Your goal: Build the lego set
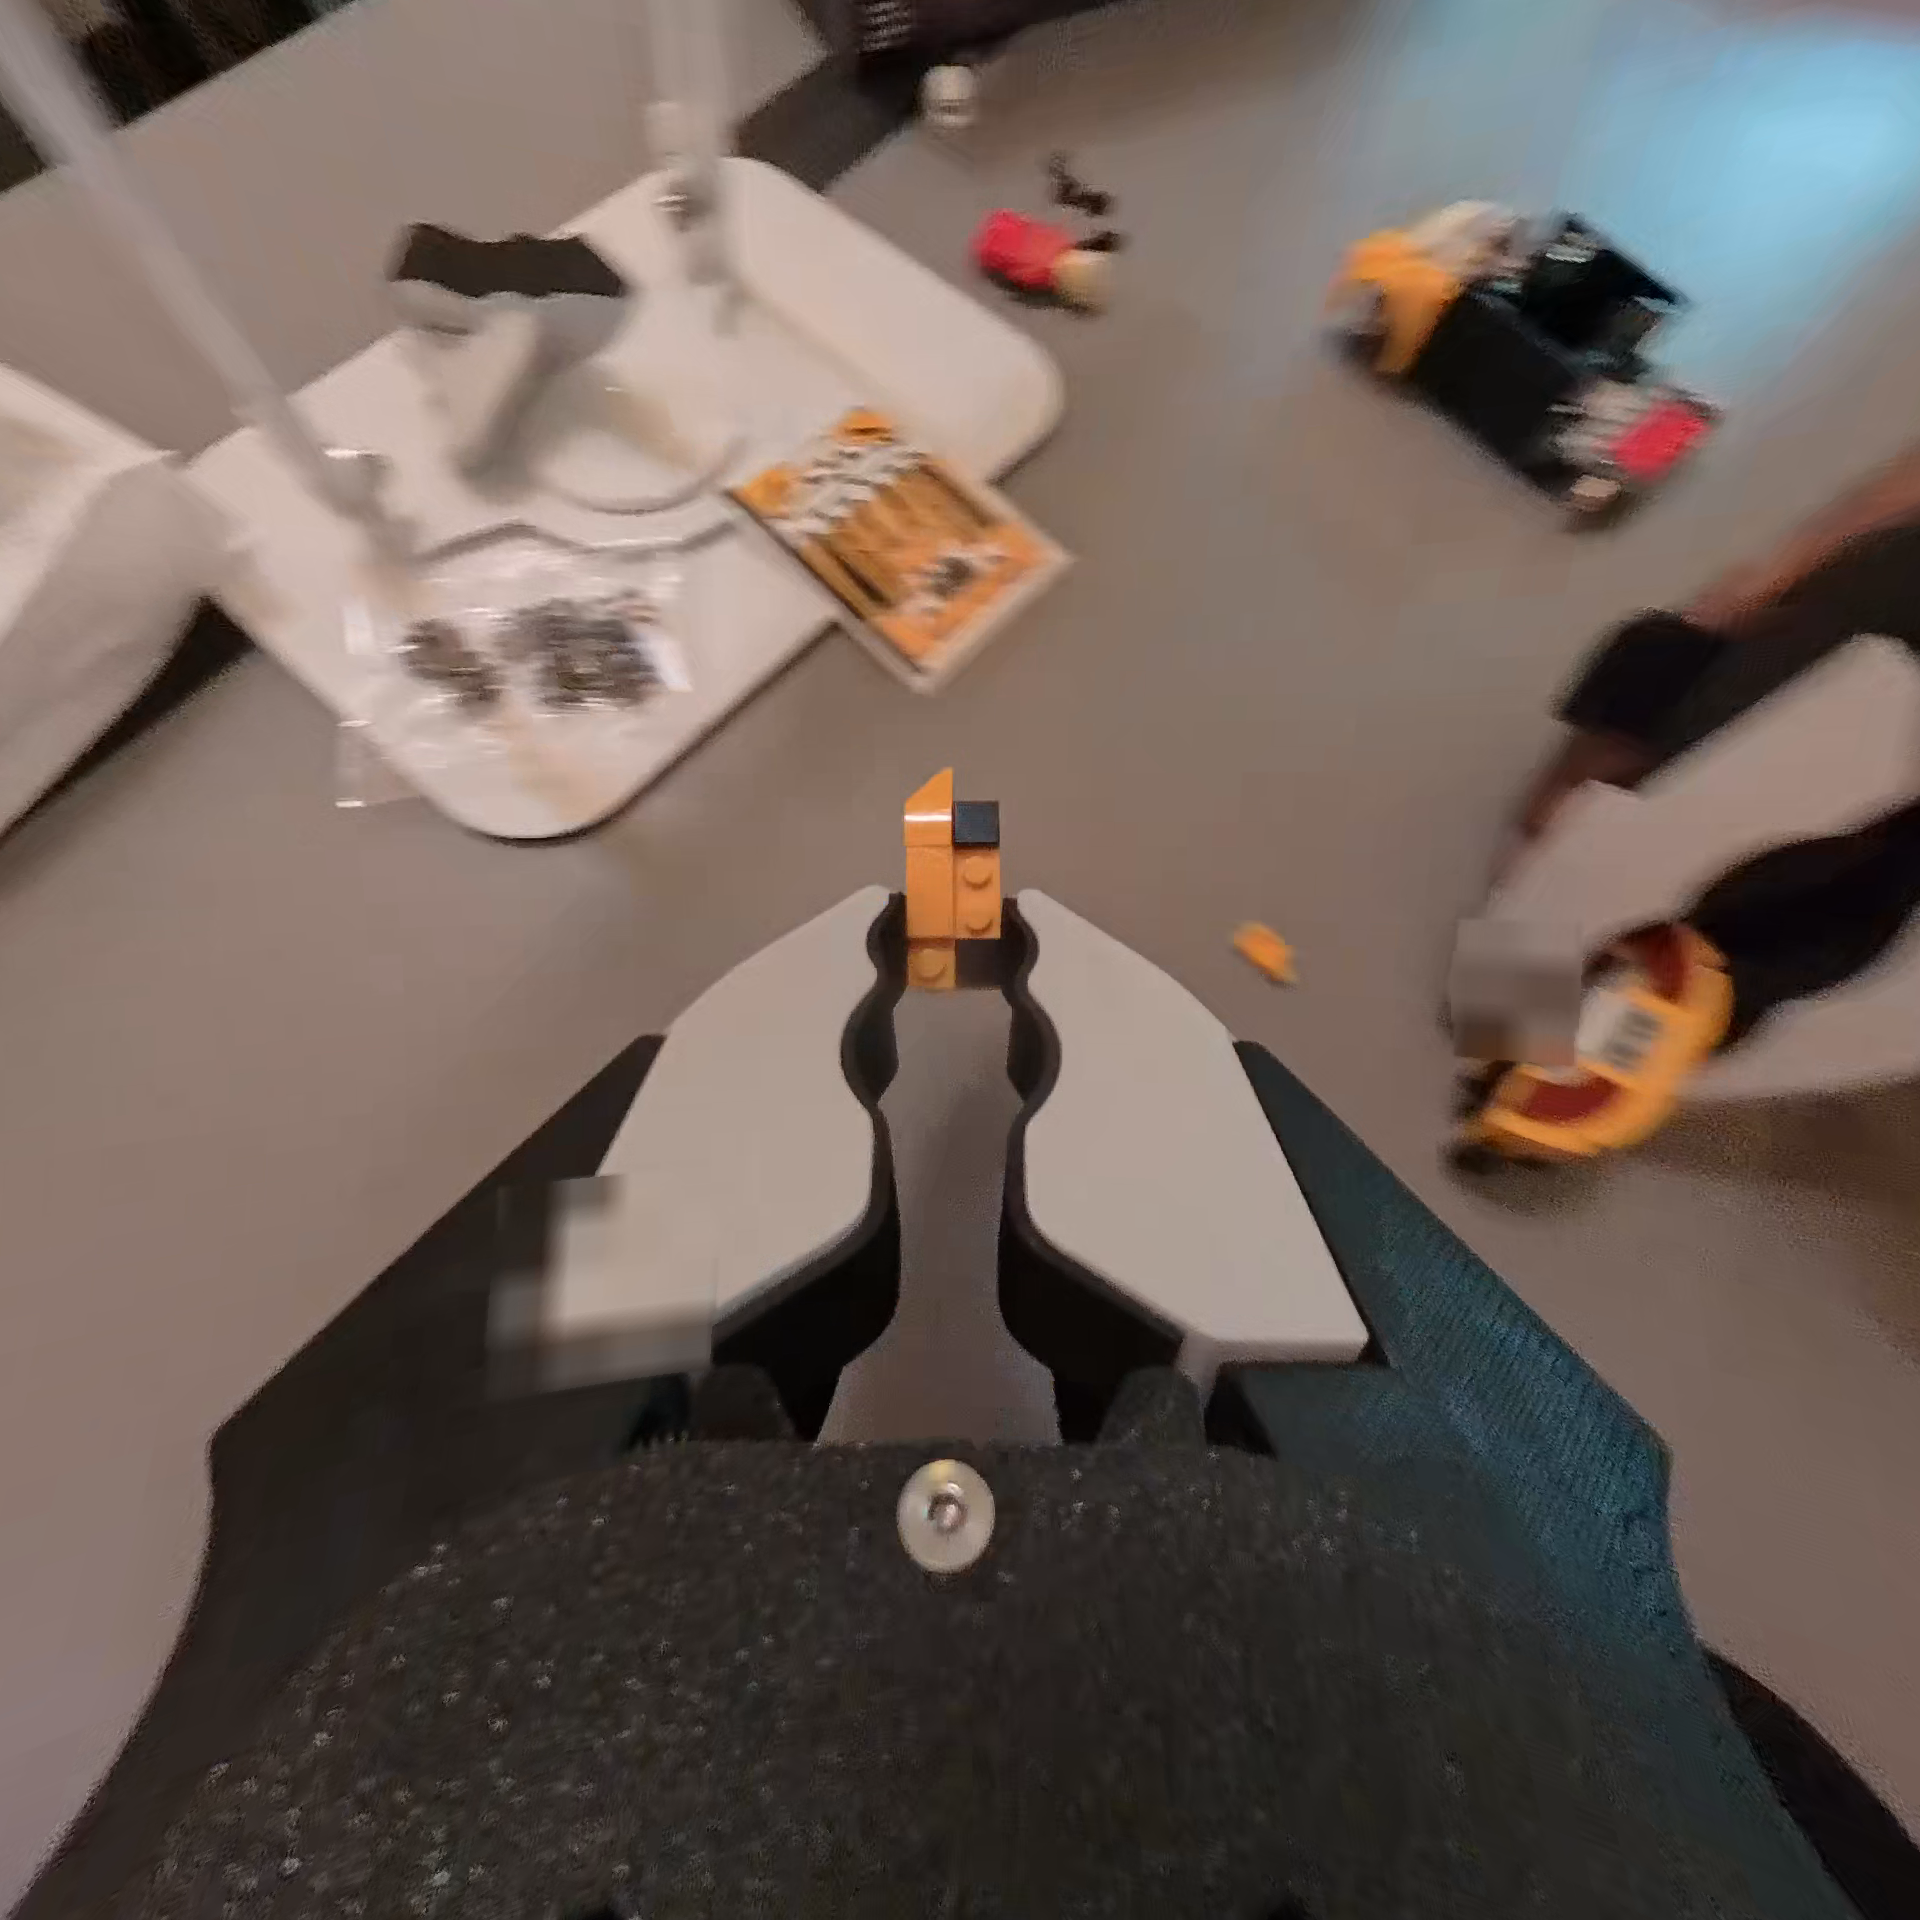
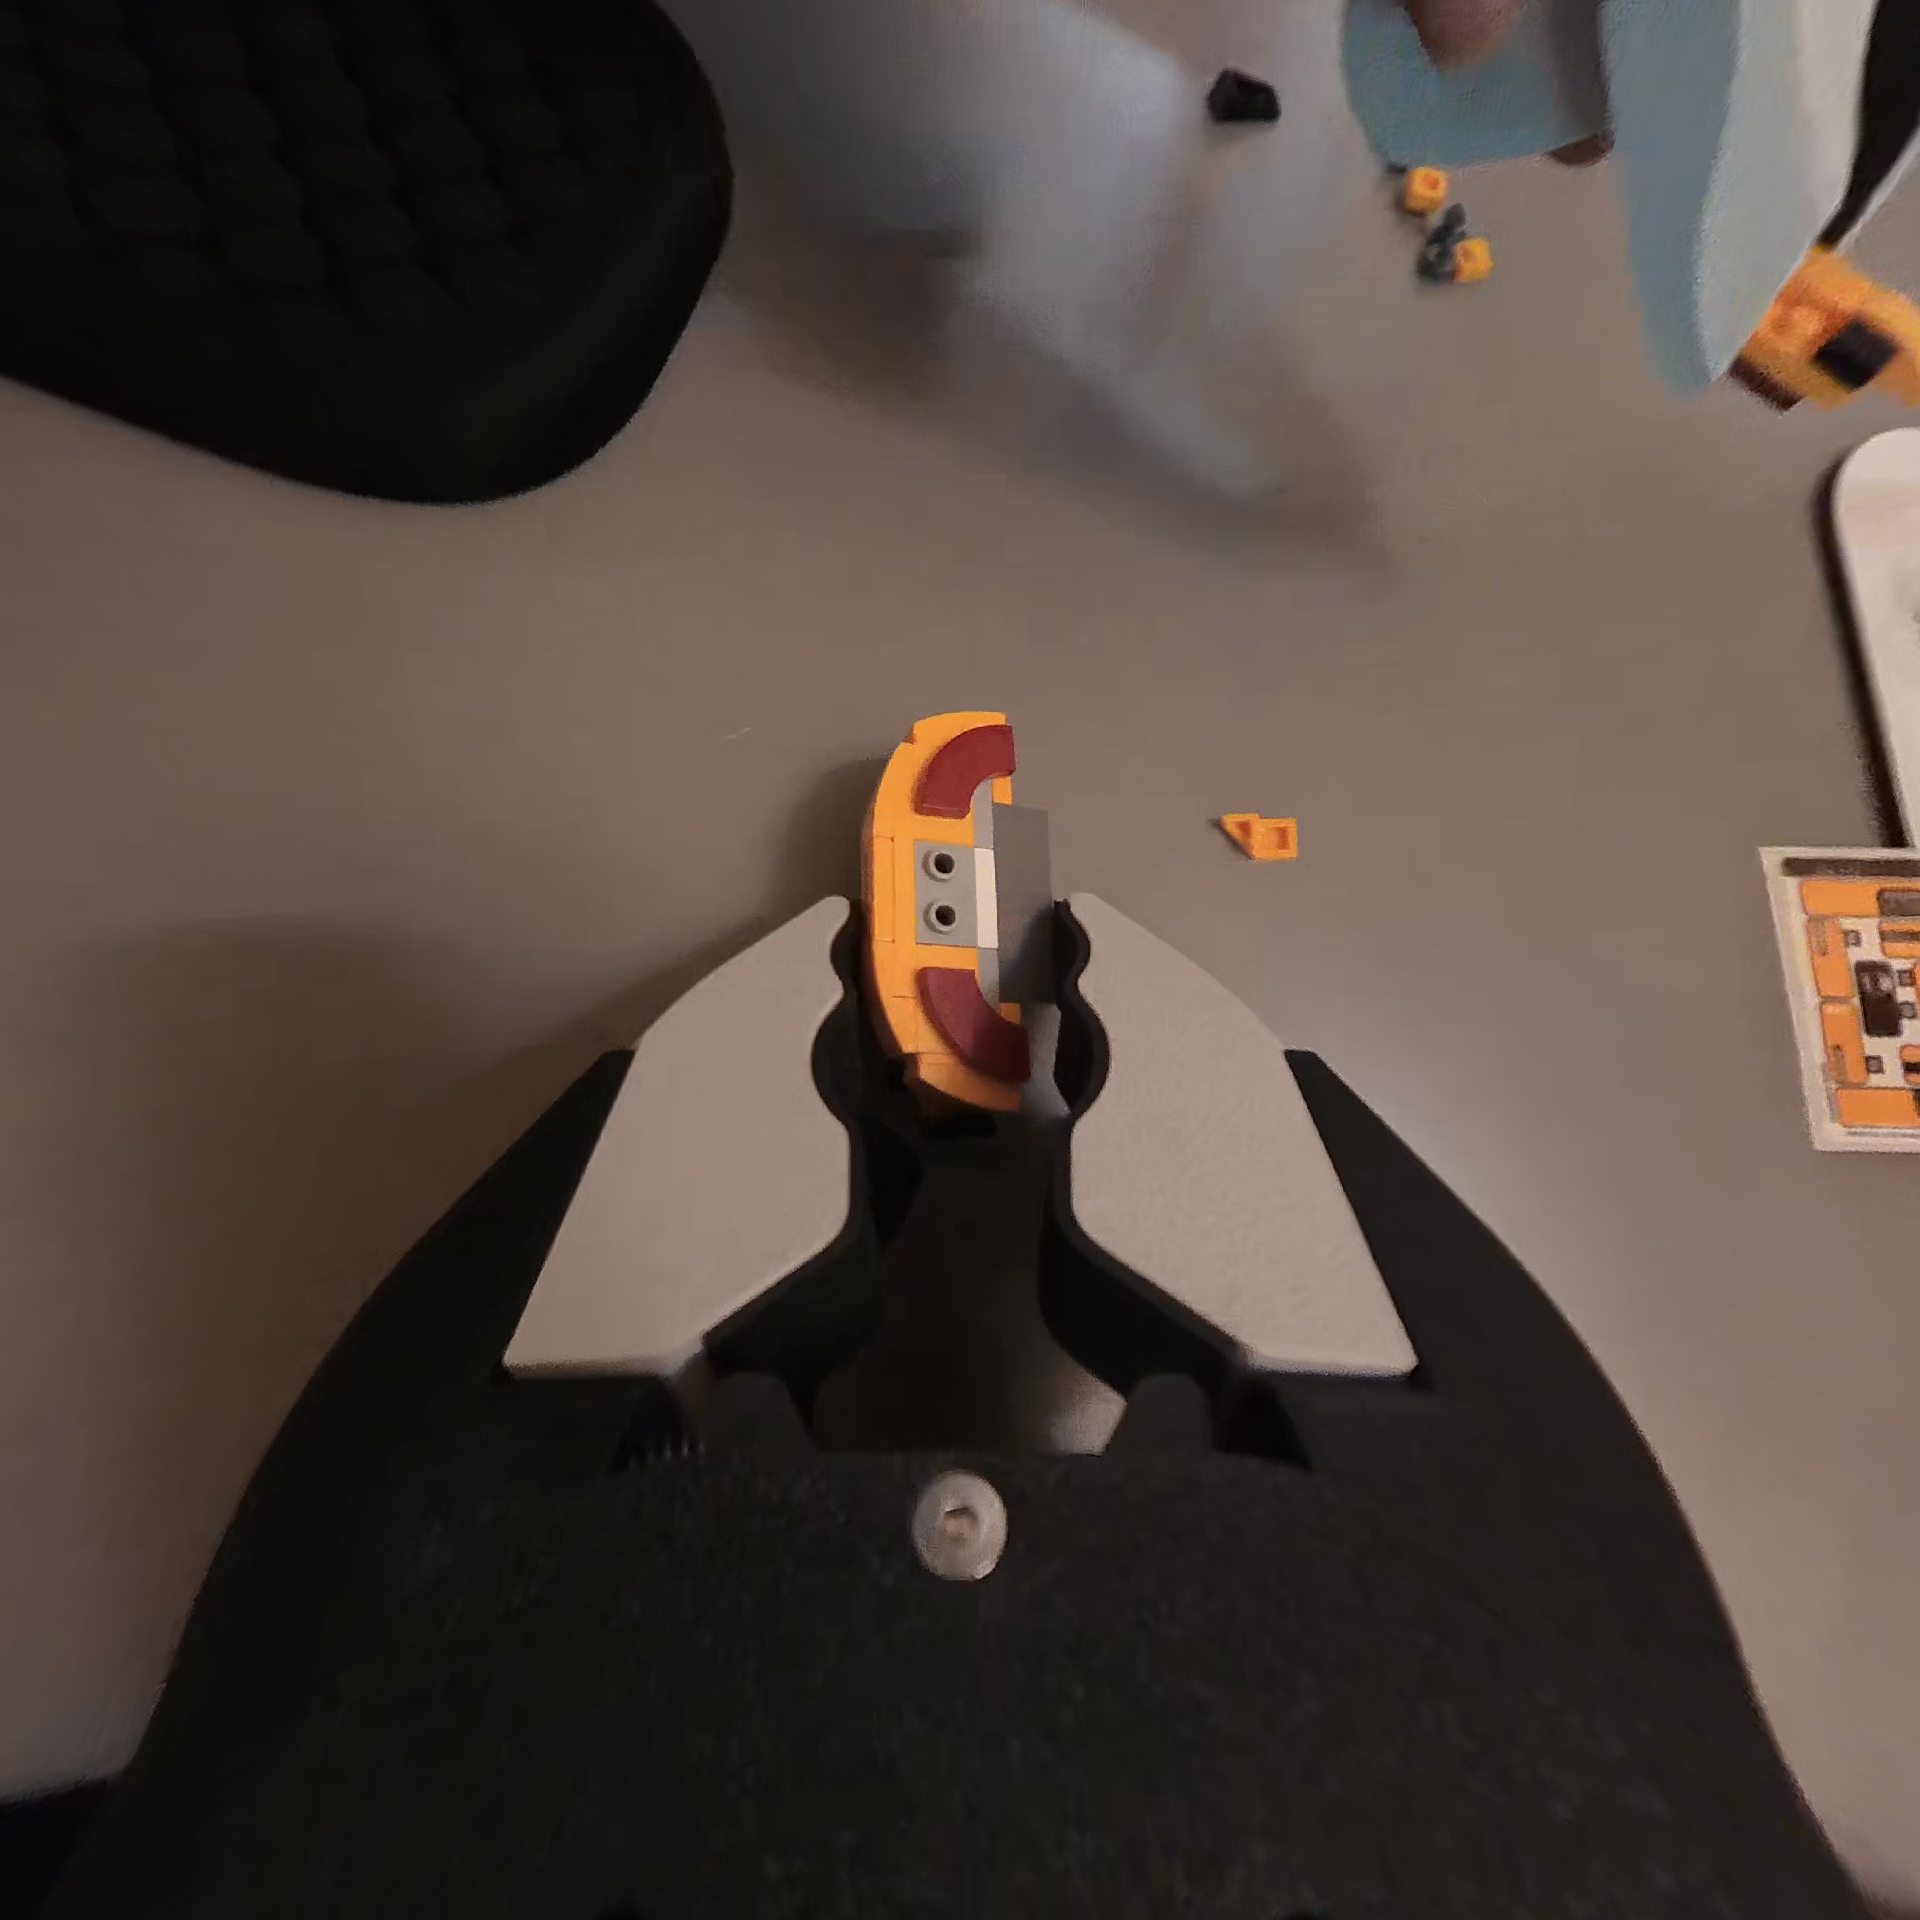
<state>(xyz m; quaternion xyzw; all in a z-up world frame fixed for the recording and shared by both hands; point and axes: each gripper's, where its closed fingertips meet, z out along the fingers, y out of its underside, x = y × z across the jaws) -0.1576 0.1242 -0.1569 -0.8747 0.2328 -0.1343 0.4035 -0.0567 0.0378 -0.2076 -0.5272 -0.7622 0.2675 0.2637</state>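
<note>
My left gripper (image 1: 951,914) is shut on a small orange and black brick assembly (image 1: 951,878) and holds it above the grey table. My right gripper (image 2: 956,914) is shut on a curved orange assembly (image 2: 940,904) with dark red arches and a grey plate. That same curved piece shows blurred in the left wrist view (image 1: 1590,1049), held by the far gripper at the right. The left gripper with its orange piece (image 2: 1829,343) shows blurred at the top right of the right wrist view. A loose orange piece (image 1: 1262,951) lies on the table between them, and also shows in the right wrist view (image 2: 1259,836).
A black and orange model (image 1: 1527,353) stands far right. A red piece (image 1: 1039,255) lies beyond. An instruction booklet (image 1: 899,545) (image 2: 1849,997) lies beside a white stand base (image 1: 831,312) with a bag of parts (image 1: 530,655). Small loose pieces (image 2: 1444,223) and a dark cushion (image 2: 312,229) lie farther off.
</note>
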